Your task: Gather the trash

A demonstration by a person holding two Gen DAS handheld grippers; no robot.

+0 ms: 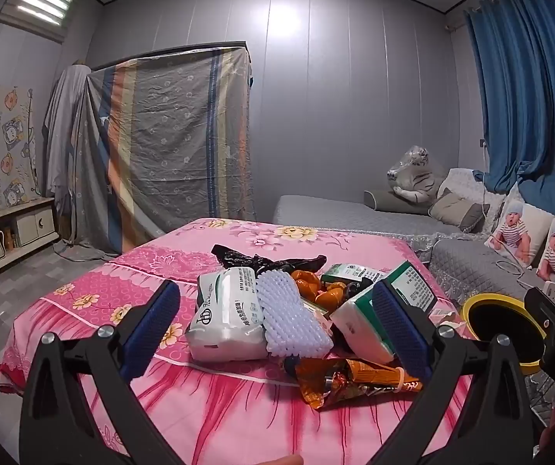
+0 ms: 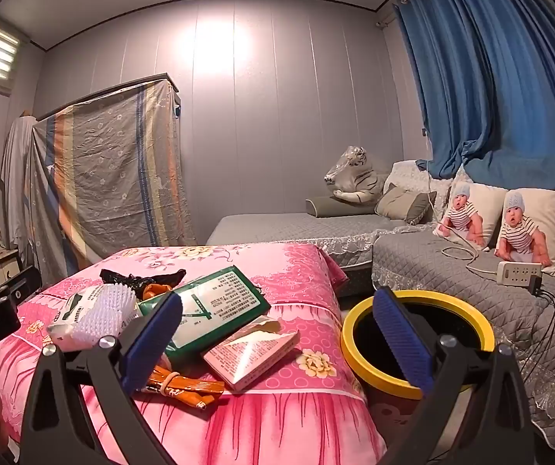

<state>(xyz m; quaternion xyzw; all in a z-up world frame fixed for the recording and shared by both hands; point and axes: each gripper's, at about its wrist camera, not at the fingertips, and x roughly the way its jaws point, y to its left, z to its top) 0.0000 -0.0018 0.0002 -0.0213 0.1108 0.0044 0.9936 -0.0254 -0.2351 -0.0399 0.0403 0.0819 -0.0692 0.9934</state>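
Collecting has not begun: both the left hand-held gripper (image 1: 277, 333) and the right hand-held gripper (image 2: 277, 343) stand spread and empty. 1 trash pile (image 1: 296, 317) lies on the pink table (image 1: 215, 418); the yellow-rimmed bin (image 2: 416, 341) stands just beside it. Risks: the slick orange wrapper (image 2: 184, 385) slipping from the pads, the pink carton (image 2: 250, 352), apparently near the edge, sliding off.

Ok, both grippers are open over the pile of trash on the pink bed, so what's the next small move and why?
Probably ease the right gripper forward and down onto the torn pink carton. Its jaws stand open and empty, the carton lies loose at the pile's near edge, and the yellow-rimmed bin waits just to its right, a short carry.
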